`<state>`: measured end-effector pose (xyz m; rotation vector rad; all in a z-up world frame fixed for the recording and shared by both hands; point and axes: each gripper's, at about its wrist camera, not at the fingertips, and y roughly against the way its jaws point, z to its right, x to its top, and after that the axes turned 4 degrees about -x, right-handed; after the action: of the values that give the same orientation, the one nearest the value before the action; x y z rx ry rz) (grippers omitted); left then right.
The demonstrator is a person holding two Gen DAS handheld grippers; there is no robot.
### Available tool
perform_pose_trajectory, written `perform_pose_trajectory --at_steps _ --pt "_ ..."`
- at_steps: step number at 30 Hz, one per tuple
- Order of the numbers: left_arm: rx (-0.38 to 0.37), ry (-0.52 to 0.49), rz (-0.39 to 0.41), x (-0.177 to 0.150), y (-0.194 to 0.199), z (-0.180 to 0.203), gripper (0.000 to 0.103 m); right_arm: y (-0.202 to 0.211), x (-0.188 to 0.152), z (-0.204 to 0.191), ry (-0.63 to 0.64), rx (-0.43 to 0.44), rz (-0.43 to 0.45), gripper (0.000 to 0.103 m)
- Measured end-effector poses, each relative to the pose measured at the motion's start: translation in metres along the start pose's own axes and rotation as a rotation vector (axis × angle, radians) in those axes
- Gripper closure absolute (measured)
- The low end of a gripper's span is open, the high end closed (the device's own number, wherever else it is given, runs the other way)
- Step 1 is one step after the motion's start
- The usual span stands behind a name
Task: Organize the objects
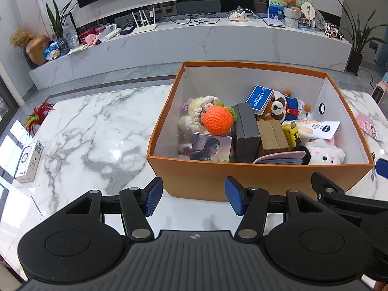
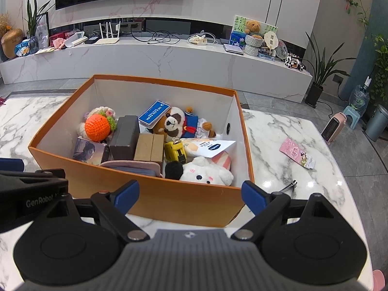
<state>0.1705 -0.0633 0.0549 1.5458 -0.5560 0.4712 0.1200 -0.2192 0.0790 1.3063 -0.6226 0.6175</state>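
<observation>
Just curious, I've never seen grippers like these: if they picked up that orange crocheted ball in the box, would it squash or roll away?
The orange crocheted ball looks like soft yarn, so it would probably give under the pads and grip well. Being round, it might roll if nudged, though the neighbouring toys seem to hem it in.

One orange box [image 1: 254, 179], two plush toys [image 1: 278, 108]
</observation>
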Motion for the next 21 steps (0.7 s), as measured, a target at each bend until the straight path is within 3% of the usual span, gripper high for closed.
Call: perform_pose_trajectory --at_steps 21 --pt "-0.006 0.018 -0.006 -0.0011 -0.0028 -0.0009 0.036 0.0007 0.0016 -0.0031 0.012 -0.003 -0.002 0.009"
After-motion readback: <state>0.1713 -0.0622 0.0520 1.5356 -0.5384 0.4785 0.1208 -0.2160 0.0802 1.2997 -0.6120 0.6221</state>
